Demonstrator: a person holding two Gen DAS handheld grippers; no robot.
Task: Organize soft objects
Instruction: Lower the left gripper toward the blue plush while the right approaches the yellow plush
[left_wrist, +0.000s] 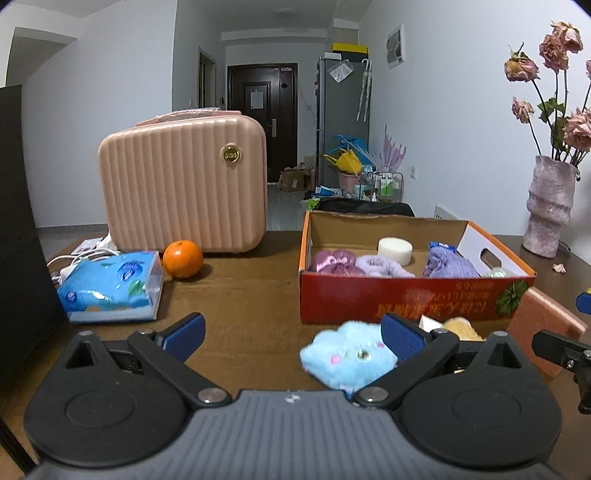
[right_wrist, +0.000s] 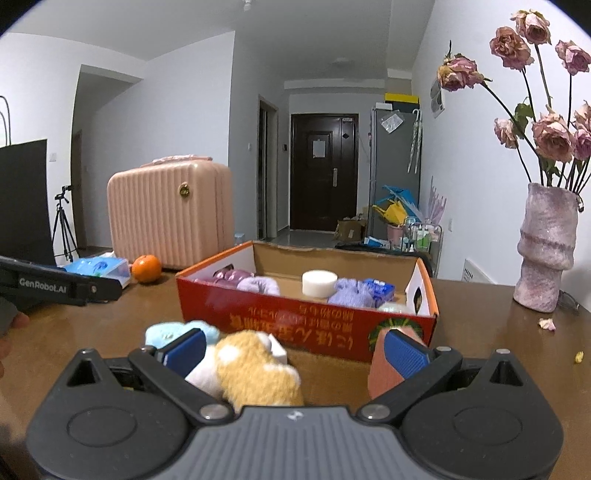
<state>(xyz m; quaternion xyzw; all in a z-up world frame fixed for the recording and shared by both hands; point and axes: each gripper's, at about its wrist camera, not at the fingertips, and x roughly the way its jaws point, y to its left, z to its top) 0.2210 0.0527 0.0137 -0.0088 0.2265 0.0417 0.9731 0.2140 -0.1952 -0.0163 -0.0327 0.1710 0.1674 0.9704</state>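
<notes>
A red cardboard box (left_wrist: 406, 299) stands on the brown table and holds purple soft items (left_wrist: 380, 266), a white round sponge (left_wrist: 394, 249) and a lavender cloth (left_wrist: 447, 264). My left gripper (left_wrist: 291, 334) is open; a light blue plush (left_wrist: 347, 356) lies between its fingers, against the right finger. My right gripper (right_wrist: 295, 349) is open around a tan and white plush (right_wrist: 255, 369), which lies near its left finger. The blue plush (right_wrist: 166, 332) shows left of it. A pink sponge (right_wrist: 382, 369) sits by the right finger. The box (right_wrist: 306, 321) is just ahead.
A pink ribbed case (left_wrist: 184, 184), an orange (left_wrist: 183, 258) and a blue tissue pack (left_wrist: 110, 286) stand at the left. A purple vase of dried roses (right_wrist: 546, 251) stands at the right. A black panel (left_wrist: 18, 221) is at far left. The left gripper's body (right_wrist: 59, 284) shows at the left.
</notes>
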